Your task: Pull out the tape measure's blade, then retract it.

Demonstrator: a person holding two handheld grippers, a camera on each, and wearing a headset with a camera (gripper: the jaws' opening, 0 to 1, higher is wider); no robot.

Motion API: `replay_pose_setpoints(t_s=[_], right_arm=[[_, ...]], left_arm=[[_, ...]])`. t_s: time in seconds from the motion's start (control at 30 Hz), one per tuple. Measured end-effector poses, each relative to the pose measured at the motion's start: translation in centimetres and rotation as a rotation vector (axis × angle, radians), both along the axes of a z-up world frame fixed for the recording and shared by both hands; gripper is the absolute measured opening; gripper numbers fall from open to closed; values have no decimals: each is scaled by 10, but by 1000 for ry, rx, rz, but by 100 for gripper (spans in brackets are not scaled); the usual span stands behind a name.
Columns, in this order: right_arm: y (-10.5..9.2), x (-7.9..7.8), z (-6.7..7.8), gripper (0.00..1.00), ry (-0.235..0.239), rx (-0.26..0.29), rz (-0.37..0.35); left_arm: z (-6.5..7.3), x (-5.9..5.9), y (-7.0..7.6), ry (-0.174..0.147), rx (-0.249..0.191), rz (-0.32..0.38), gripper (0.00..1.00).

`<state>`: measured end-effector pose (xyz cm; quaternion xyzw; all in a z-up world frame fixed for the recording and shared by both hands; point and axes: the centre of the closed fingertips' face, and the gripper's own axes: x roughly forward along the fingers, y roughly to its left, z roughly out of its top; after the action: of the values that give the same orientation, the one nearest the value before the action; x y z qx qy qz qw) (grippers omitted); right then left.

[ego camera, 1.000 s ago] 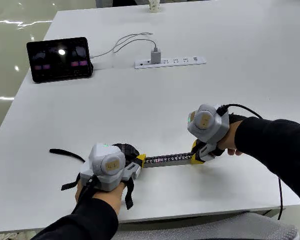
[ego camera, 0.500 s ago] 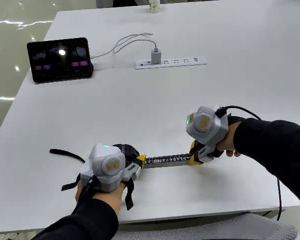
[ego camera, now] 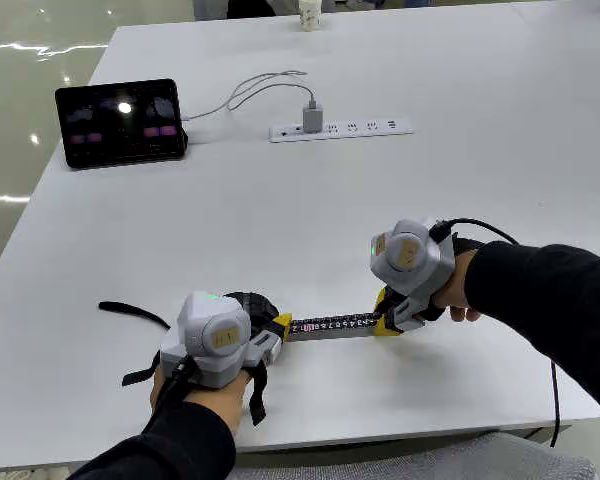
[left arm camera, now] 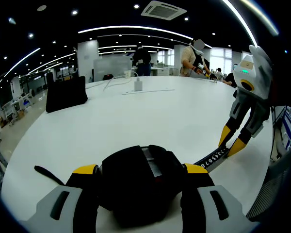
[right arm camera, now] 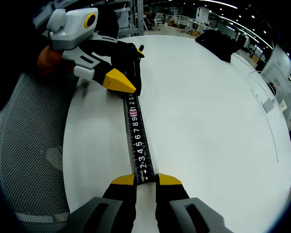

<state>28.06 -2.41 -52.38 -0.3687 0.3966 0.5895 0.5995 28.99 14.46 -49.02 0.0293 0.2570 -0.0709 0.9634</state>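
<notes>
A black tape measure case [left arm camera: 143, 182] sits on the white table, clamped between the yellow-tipped jaws of my left gripper [ego camera: 270, 330]. Its blade [ego camera: 330, 325] runs out to the right along the tabletop, black with white numerals. My right gripper [right arm camera: 146, 179] is shut on the blade's end, with the blade [right arm camera: 136, 138] stretching away from it to the case [right arm camera: 131, 60]. In the left gripper view, the right gripper [left arm camera: 231, 143] stands at the right, pinching the blade tip [left arm camera: 213, 158]. A black wrist strap [ego camera: 130, 312] trails left of the case.
A dark tablet [ego camera: 120, 120] stands at the far left of the table. A white power strip [ego camera: 340, 128] with a plugged charger and cable lies behind the middle. A small cup [ego camera: 309, 12] is at the far edge. The table's near edge runs just below my hands.
My right gripper has moved left toward the case with the blade's end in it, so the exposed blade is shorter. The left gripper has stayed in place.
</notes>
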Motion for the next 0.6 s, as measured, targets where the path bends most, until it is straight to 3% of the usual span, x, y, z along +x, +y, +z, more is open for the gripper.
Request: replay_pose_setpoints(t_s=[0.37,0.6], right_arm=[[6,0,0,11,8,6,-40],[9,-1,1,11,3,8,-28]], left_arm=[[1,0,0,1,-1,-1,64],[1,0,0,1,-1,-1,64]])
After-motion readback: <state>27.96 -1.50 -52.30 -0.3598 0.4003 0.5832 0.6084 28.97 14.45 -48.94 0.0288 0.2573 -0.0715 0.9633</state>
